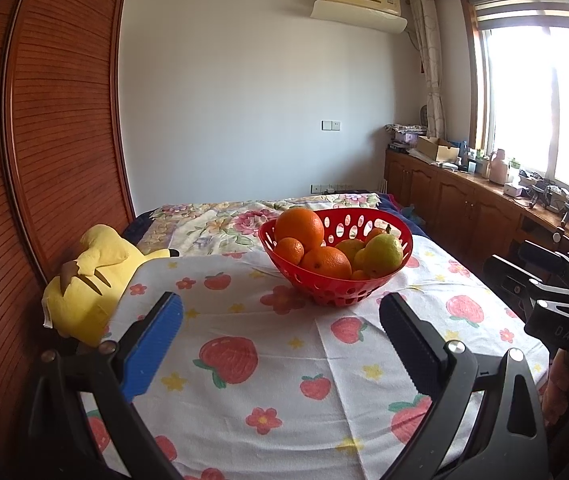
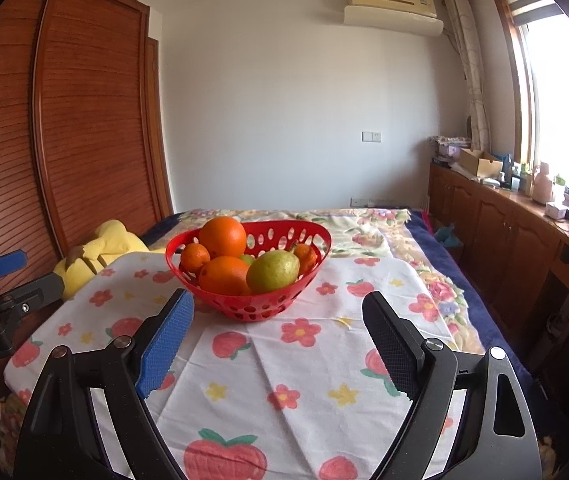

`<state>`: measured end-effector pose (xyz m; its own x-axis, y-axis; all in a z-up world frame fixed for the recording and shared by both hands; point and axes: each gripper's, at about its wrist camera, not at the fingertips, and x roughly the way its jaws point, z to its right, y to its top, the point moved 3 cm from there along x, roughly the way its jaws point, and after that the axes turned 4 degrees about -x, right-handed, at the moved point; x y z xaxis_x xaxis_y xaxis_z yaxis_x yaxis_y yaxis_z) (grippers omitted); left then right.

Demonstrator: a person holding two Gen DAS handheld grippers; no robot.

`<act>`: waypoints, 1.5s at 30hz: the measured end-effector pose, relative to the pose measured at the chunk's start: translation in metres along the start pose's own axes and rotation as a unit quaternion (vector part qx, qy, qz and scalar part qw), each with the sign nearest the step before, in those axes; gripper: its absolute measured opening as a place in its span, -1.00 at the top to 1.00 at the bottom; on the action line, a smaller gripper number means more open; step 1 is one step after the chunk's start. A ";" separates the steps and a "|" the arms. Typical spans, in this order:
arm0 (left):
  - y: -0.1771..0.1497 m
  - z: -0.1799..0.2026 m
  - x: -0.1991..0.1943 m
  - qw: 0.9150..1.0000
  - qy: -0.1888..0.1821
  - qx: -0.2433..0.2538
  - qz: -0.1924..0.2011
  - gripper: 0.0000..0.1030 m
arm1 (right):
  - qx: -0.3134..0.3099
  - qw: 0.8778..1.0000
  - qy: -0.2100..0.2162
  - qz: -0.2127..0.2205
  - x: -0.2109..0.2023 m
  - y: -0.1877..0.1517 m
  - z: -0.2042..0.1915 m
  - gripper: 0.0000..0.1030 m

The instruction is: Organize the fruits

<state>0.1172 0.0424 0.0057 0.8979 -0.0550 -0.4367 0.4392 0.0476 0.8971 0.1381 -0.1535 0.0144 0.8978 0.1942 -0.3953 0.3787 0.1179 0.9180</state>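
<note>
Fruits — oranges [image 1: 299, 223], pear [image 2: 272, 271] — heaped in red basket [image 2: 252, 308] on strawberry-print cloth [image 1: 284, 360]; left gripper [image 1: 280, 312] and right gripper [image 2: 278, 312] both wide, empty, held short of it, presumably for clearance.

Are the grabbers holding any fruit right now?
No. Both tools, left and right, are open and empty. All the fruit sits in the red basket.
</note>
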 end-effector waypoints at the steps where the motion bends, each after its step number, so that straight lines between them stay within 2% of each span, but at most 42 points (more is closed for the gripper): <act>1: 0.000 0.000 0.000 1.000 0.000 0.000 0.000 -0.93 | -0.001 1.000 0.000 0.000 -0.001 0.000 0.000 -0.71; 45: 0.000 0.008 -0.008 1.000 0.001 0.010 0.008 -0.93 | -0.003 1.000 -0.005 0.004 -0.005 0.001 0.002 -0.71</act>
<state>0.1096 0.0345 0.0103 0.9049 -0.0530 -0.4222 0.4240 0.0284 0.9052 0.1349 -0.1564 0.0171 0.9027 0.1862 -0.3880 0.3705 0.1223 0.9207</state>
